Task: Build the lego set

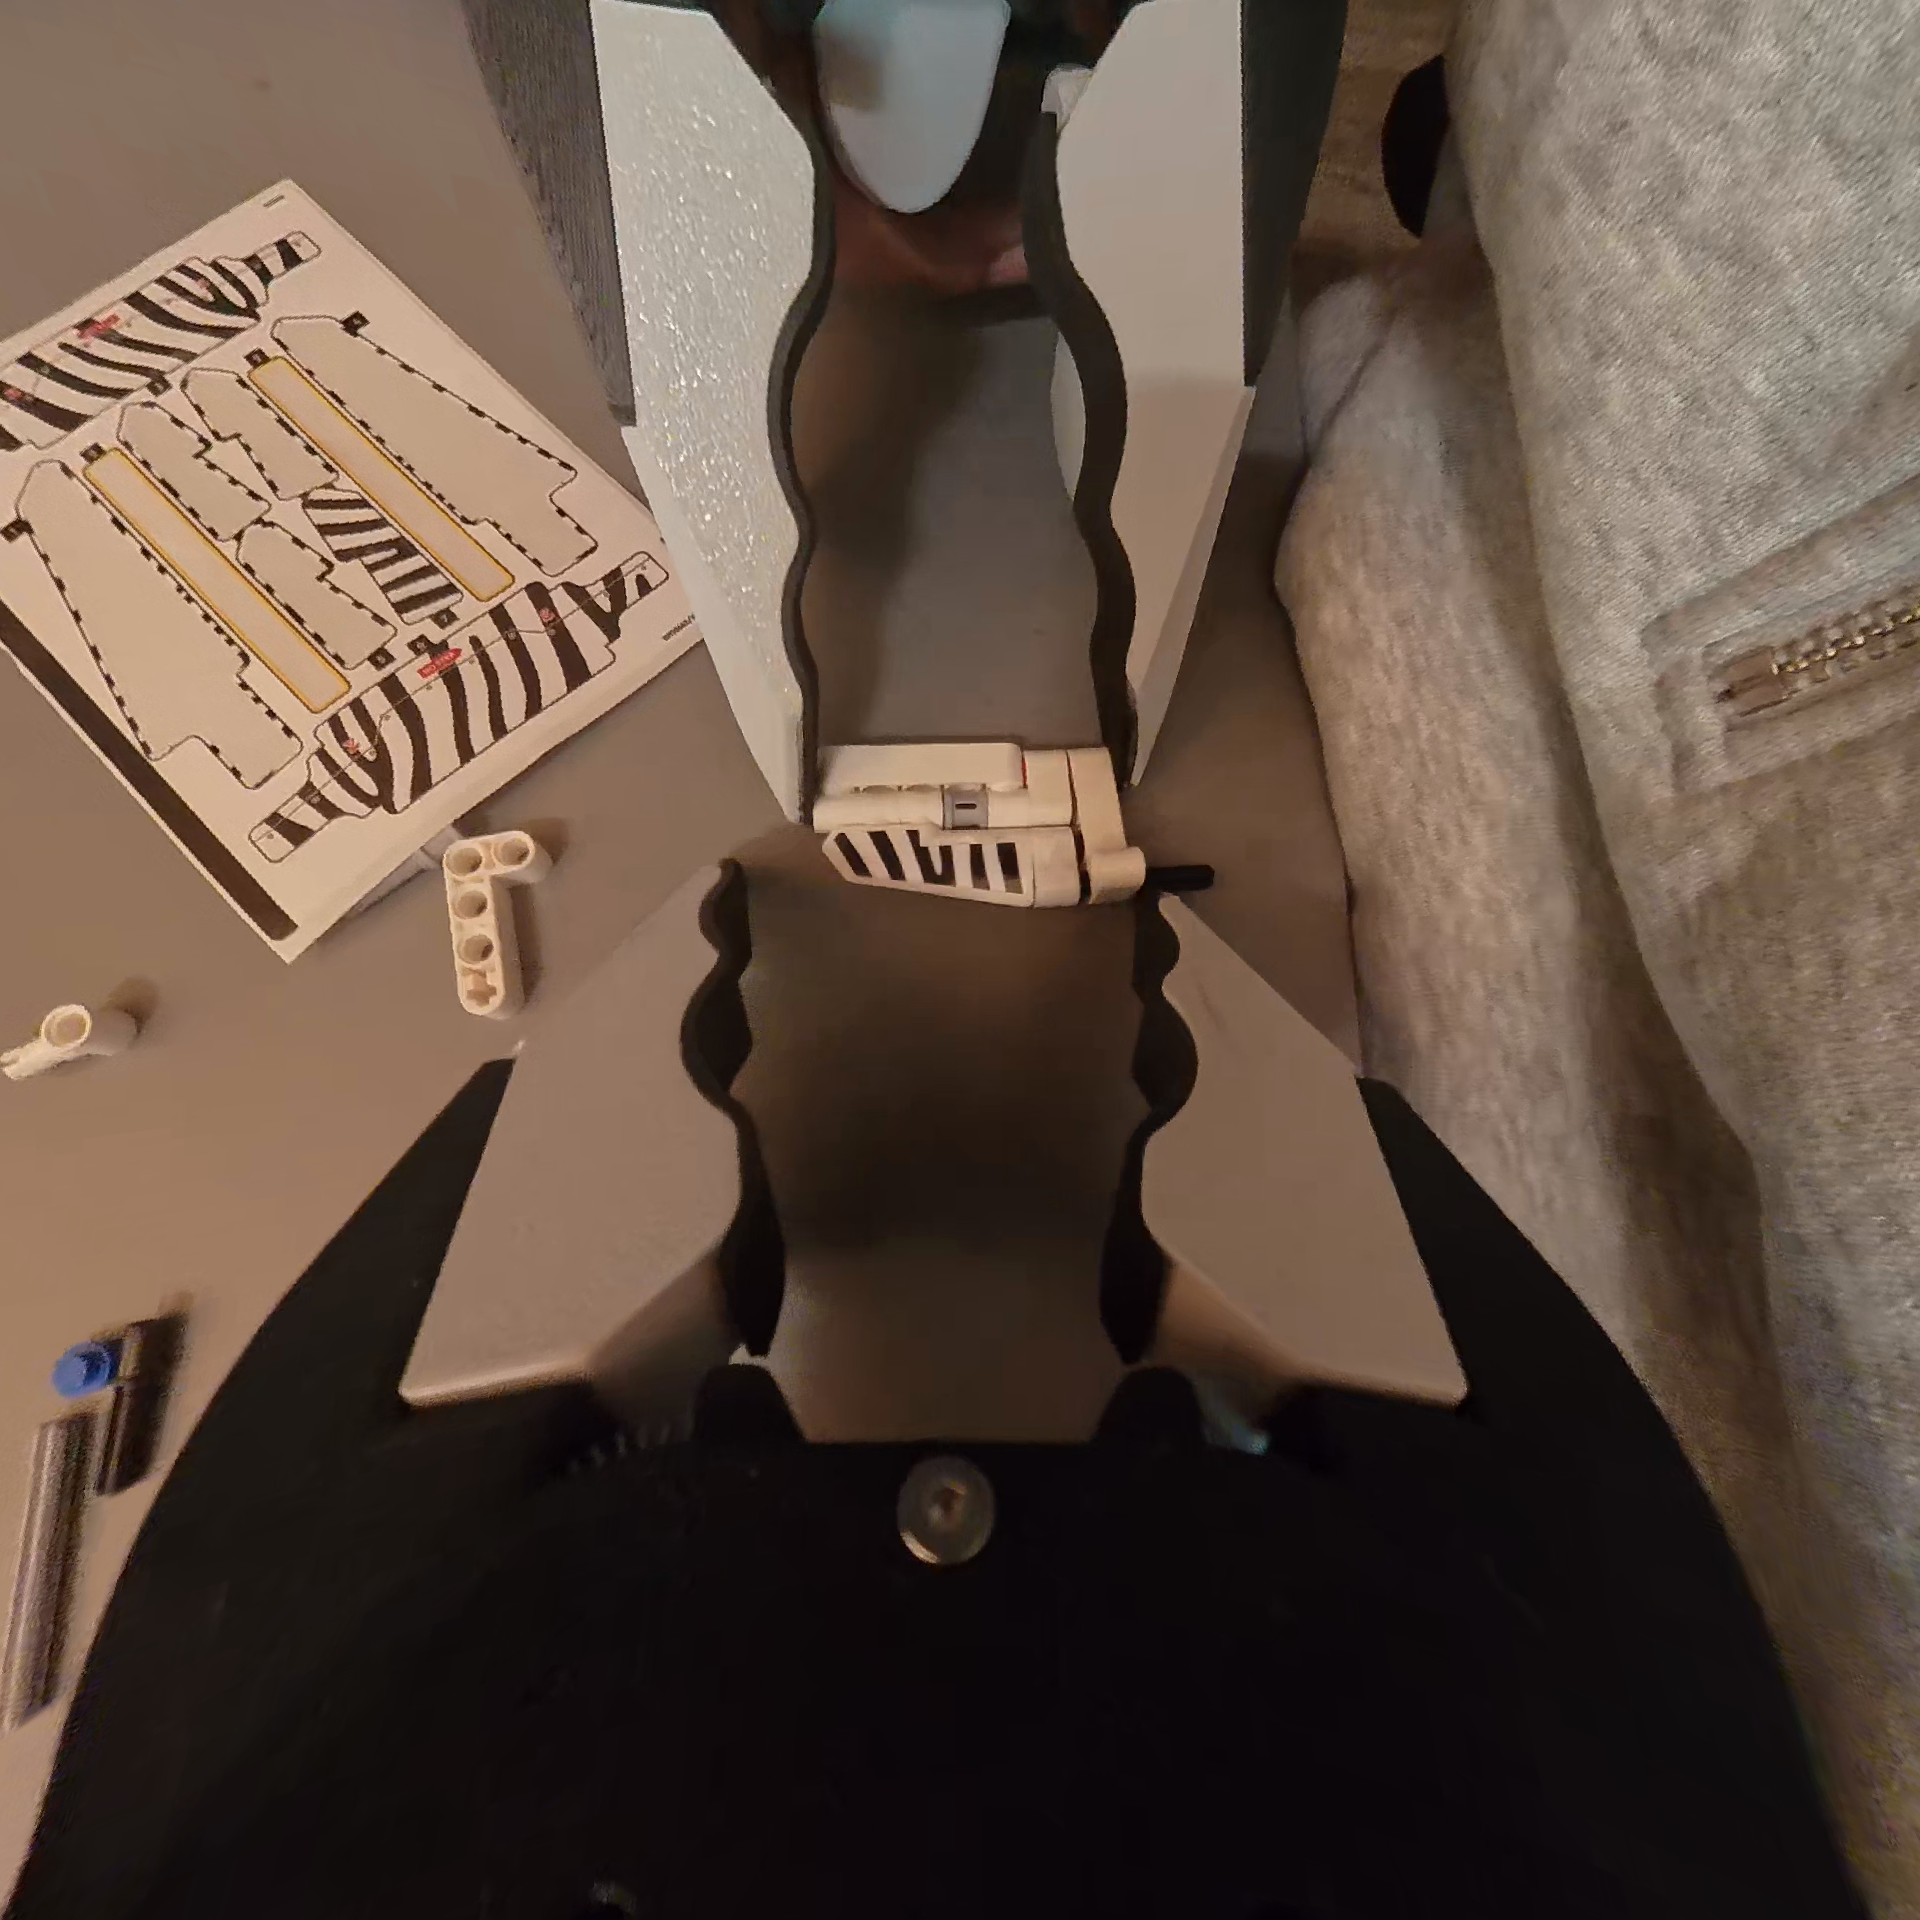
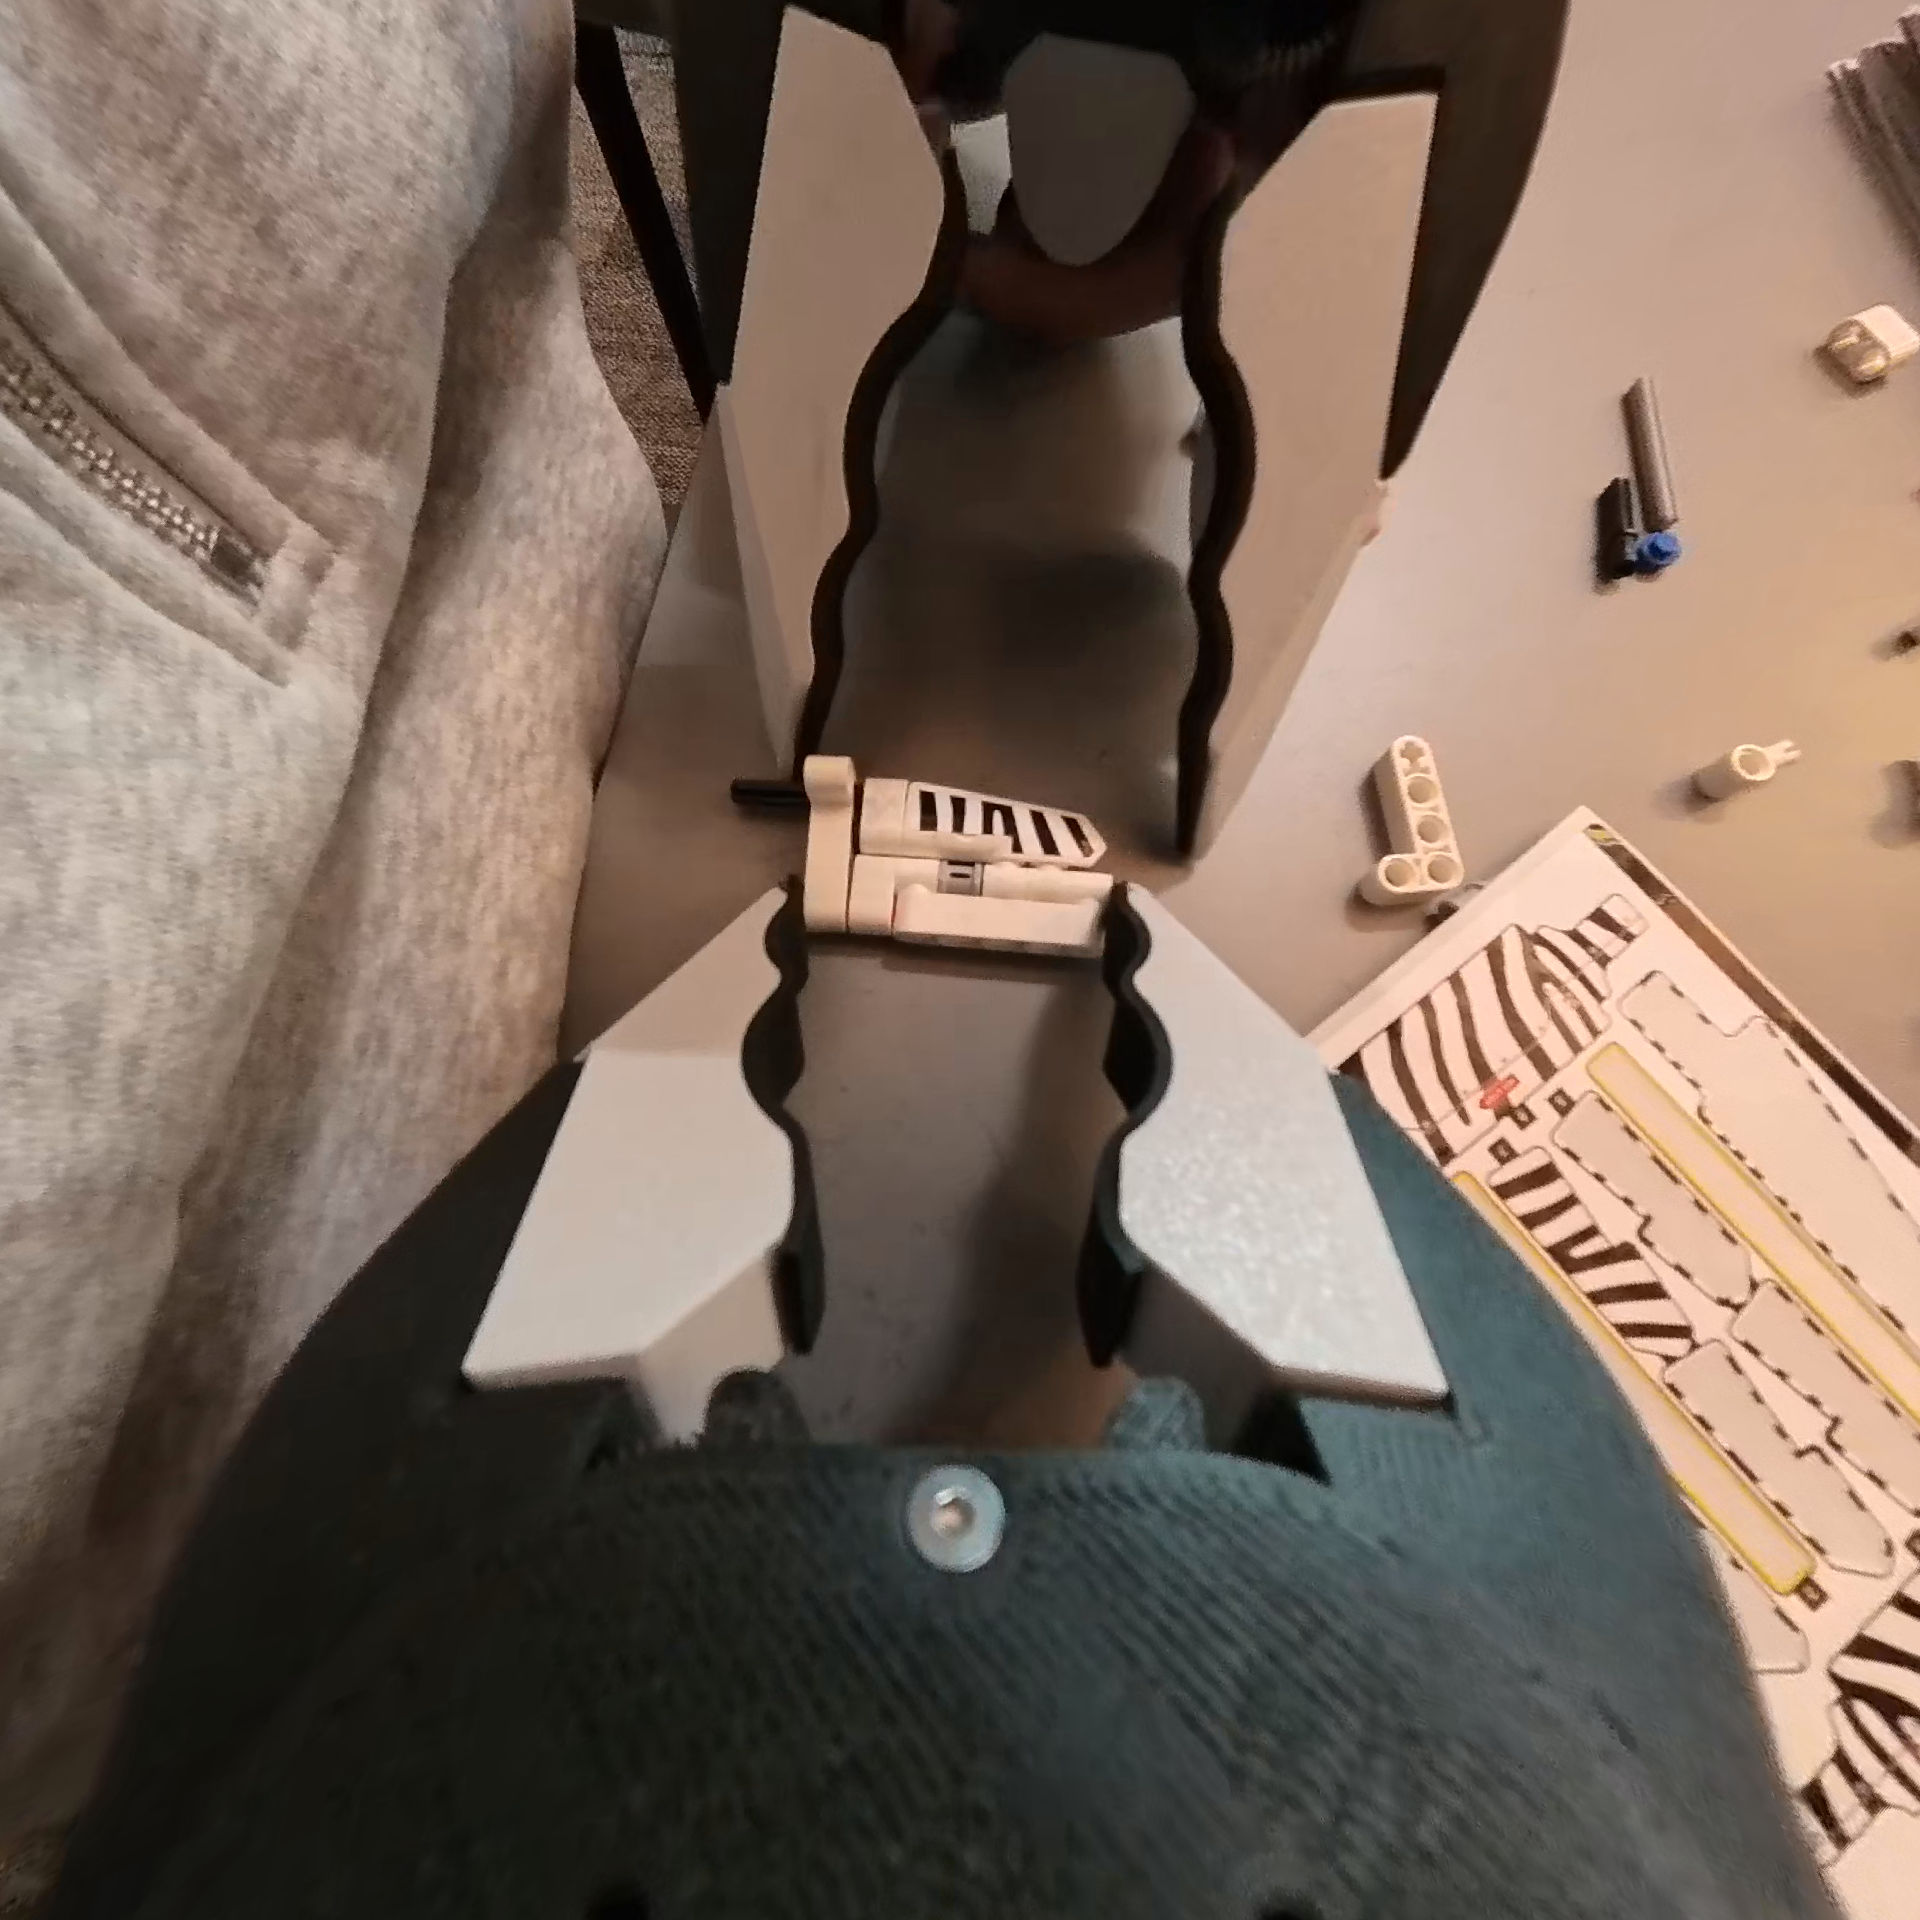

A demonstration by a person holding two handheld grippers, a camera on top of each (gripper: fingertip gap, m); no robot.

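Note:
A small white lego assembly (image 1: 966, 800) with a zebra-striped panel (image 1: 935, 868) hangs above the grey table between my two grippers, which face each other. A black pin (image 1: 1184, 873) sticks out of one end. My right gripper (image 2: 953, 904) is shut on the assembly (image 2: 966, 888) across its white beam part; it also shows in the left wrist view (image 1: 966, 790), coming from the top. My left gripper (image 1: 940, 894) is open, its fingers standing wide on either side of the striped panel (image 2: 1003, 831). It shows from the top in the right wrist view (image 2: 992, 800).
A sticker sheet with zebra stripes (image 1: 312, 540) (image 2: 1662, 1195) lies on the table. Beside it lie a white L-shaped beam (image 1: 488, 925) (image 2: 1418, 831), a small white connector (image 1: 68, 1039), a black pin with a blue end (image 1: 114, 1371) and a dark axle (image 1: 47, 1558). A person's grey garment (image 1: 1610, 623) borders the table.

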